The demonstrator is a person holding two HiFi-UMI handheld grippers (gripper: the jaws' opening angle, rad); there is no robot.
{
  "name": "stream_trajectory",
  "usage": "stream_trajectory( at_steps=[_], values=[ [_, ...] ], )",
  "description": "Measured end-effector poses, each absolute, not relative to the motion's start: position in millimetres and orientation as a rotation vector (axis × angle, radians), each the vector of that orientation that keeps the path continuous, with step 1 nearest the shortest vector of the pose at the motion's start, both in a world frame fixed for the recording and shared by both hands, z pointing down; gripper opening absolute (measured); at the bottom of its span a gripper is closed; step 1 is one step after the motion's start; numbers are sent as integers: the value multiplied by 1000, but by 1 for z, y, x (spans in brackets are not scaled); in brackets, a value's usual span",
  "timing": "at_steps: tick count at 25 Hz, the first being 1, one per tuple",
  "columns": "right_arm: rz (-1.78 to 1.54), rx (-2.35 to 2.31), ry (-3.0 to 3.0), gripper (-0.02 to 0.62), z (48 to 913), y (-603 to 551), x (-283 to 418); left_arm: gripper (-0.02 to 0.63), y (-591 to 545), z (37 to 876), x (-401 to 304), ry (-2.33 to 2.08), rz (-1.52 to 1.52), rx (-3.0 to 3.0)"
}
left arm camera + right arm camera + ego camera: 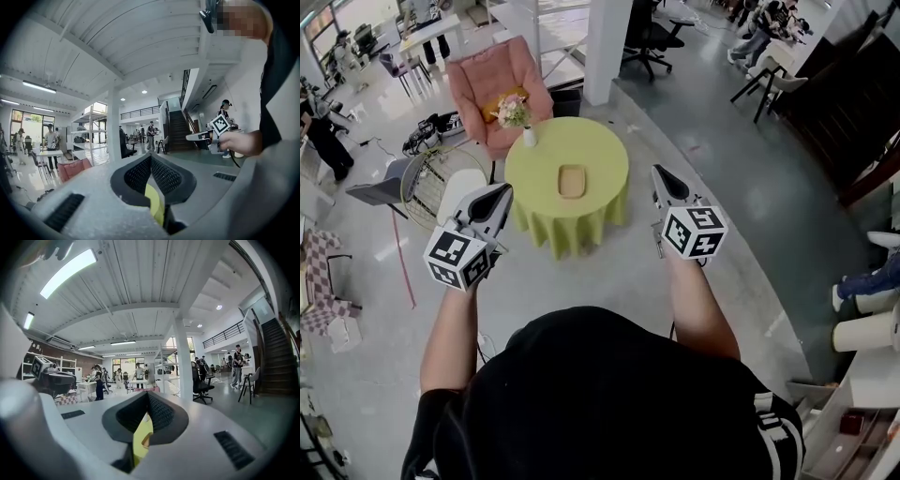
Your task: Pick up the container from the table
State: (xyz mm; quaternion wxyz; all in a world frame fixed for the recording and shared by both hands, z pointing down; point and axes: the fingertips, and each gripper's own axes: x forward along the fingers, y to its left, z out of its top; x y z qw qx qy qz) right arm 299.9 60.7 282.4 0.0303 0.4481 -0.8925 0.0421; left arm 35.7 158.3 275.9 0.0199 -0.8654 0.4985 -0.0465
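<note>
Head view: left gripper [503, 193] and right gripper [661, 175] are held out level, side by side. The container [571, 181], tan, shallow and low-rimmed, lies ahead of both tips and between their two lines, well apart from either. It sits mid-top on a round table [605, 202] under a yellow-green cloth. A vase of flowers [528, 132] stands beyond the left gripper's tip, at the table's far edge.

Left gripper view: jaws pressed together, tip to tip, nothing between them. A sliver of yellow-green cloth shows below the tips.

Right gripper view: jaws likewise closed, empty. Cloth shows below the tips, with a tan fleck that is probably the container.

Risks, as judged:
- Arriving with the jaws together would nudge the container rather than straddle it.
- The low rim gives little to pinch, so the pads may slip off.
- A low approach could snag the cloth, dragging the container and tipping the vase.
</note>
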Motion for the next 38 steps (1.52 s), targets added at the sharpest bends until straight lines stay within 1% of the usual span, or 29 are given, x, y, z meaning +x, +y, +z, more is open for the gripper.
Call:
stream_trajectory(
  at_steps=[7,19,29,38],
  values=[
    [140,1373,-2737,9,281,50,307,17,147,273,48,1526,-144,-2723],
    [135,1362,-2705,9,289,43,291,17,126,285,37,1496,-99,-2763],
    [123,1428,-2663,9,289,21,279,17,91,286,17,1440,-81,-2787],
    [151,1480,-2641,9,294,-26,258,17,43,293,-7,1396,-111,-2815]
  ],
)
